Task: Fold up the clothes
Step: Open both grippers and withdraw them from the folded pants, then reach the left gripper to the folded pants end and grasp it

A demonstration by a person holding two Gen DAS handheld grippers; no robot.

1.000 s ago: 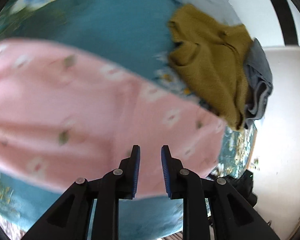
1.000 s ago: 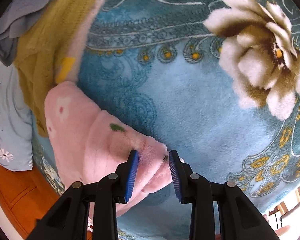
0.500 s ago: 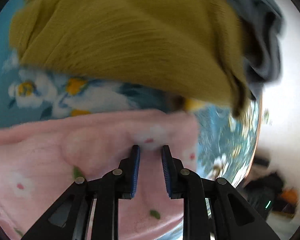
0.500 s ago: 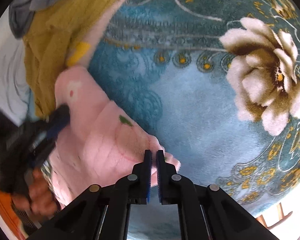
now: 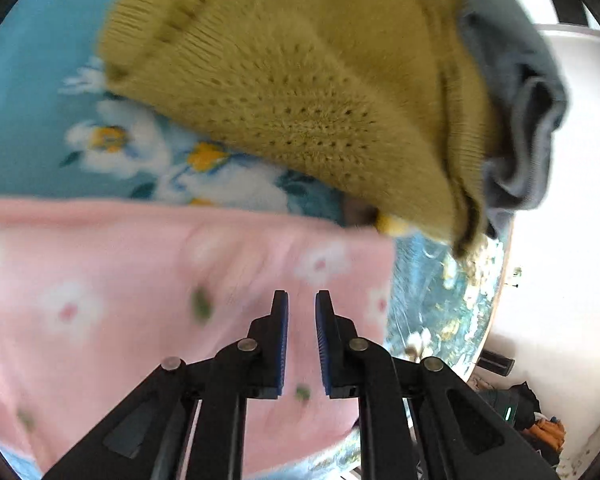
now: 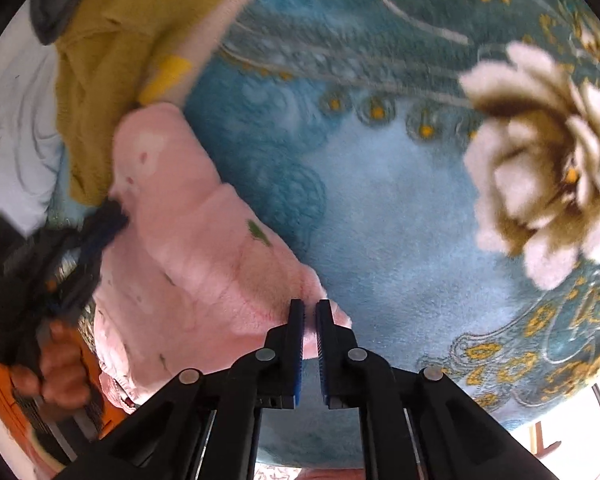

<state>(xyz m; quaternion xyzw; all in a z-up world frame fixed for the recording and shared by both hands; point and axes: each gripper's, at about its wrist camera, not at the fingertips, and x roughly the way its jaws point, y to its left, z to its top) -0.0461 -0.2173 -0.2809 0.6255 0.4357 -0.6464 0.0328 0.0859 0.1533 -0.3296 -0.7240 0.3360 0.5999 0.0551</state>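
Observation:
A pink fleece garment [image 5: 140, 280] with white flowers lies on the teal floral blanket [image 5: 28, 80]. My left gripper [image 5: 302, 294] hangs over its right-hand corner, just below the mustard knit sweater [image 5: 300, 80]. Its jaws are closing, with pink cloth showing in the gap and no pinch visible. In the right wrist view the pink garment [image 6: 204, 272] runs from lower centre up to the left. My right gripper [image 6: 309, 303] is shut on the near corner, its jaws opening slightly with cloth still between the pads. The left gripper [image 6: 112, 216] shows at the garment's far end, held by a hand [image 6: 60, 376].
A grey garment [image 5: 520, 100] lies bunched against the mustard sweater at the bed's edge, with white floor [image 5: 560, 240] beyond. The right view shows the mustard sweater [image 6: 100, 72], a pale sheet [image 6: 16, 140] at far left, and the blanket [image 6: 380, 200] with a big white flower [image 6: 540, 168].
My left gripper slid across the pink garment to its corner by the mustard sweater and narrowed its jaws. My right gripper closed on the near corner. The left gripper came into the right view.

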